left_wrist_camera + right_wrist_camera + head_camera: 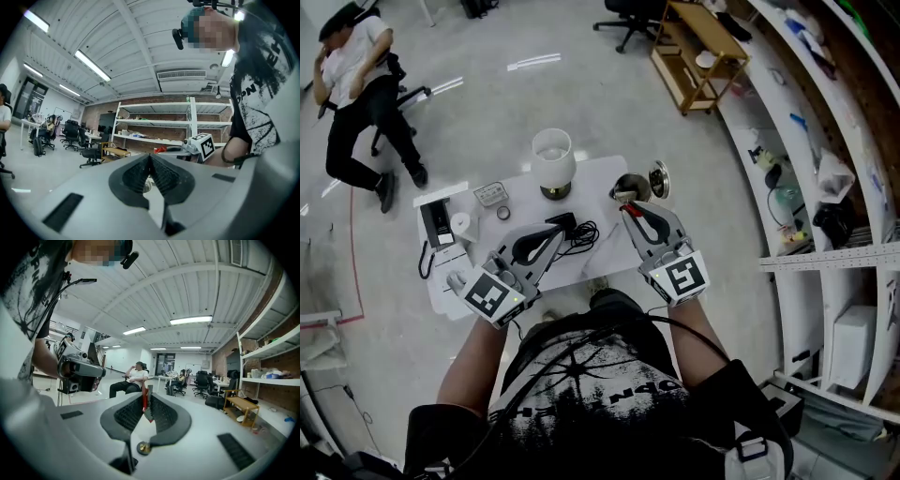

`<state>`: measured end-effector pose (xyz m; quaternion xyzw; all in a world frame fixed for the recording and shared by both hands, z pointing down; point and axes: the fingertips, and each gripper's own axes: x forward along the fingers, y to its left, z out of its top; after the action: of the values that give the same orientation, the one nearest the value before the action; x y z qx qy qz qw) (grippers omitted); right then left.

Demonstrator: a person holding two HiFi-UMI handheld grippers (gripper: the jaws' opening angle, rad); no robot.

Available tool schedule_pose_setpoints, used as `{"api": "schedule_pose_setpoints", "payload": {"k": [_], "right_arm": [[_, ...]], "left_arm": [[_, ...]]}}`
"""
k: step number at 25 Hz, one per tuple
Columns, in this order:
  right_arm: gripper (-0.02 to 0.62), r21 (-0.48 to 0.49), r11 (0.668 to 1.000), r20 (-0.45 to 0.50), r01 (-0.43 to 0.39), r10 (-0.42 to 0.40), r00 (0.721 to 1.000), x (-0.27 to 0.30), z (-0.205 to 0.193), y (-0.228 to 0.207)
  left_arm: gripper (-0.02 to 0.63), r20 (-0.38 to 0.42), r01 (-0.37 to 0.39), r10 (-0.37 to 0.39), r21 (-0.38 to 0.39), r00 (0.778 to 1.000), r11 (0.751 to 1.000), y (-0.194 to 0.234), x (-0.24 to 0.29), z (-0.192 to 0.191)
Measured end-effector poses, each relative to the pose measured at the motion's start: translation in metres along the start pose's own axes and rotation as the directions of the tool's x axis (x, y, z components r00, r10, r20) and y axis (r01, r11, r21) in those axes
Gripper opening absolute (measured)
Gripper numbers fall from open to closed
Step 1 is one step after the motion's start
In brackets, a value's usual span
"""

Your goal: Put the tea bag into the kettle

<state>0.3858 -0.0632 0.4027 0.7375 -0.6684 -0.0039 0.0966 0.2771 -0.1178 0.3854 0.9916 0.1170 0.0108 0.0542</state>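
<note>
Head view looks down (2 others level).

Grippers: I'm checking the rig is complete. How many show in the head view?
2. The left gripper hangs shut over the table, at the view's left; the right gripper, at its right, pinches a tea bag.

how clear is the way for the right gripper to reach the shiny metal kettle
Yes, it looks clear: the right gripper, jaws shut on a red tea bag, is just short of the shiny metal kettle, with nothing visible between them; the black cable lies off to its left.
</note>
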Motion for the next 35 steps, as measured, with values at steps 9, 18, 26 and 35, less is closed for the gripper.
{"api": "schedule_pose_setpoints", "payload": {"k": [9, 18, 26, 35], "right_arm": [[0.052, 0.071, 0.997, -0.097, 0.037, -0.03, 0.995, -0.016, -0.061, -0.073], [0.052, 0.136, 0.991, -0.231, -0.004, 0.036, 0.972, 0.022, -0.142, -0.101], [0.052, 0.293, 0.956, -0.413, -0.029, 0.154, 0.898, 0.06, -0.258, -0.082], [0.052, 0.261, 0.964, -0.6, 0.043, 0.127, 0.79, 0.076, -0.341, -0.095]], "left_arm": [[0.006, -0.042, 0.06, -0.063, -0.062, 0.997, 0.996, -0.006, 0.098, -0.023], [0.006, -0.121, 0.036, -0.047, -0.089, 0.992, 0.995, 0.008, 0.146, -0.046], [0.006, -0.196, -0.042, 0.018, -0.121, 0.98, 0.992, 0.029, 0.148, -0.064], [0.006, -0.248, -0.066, 0.021, -0.174, 0.969, 0.983, 0.038, 0.168, -0.082]]}}
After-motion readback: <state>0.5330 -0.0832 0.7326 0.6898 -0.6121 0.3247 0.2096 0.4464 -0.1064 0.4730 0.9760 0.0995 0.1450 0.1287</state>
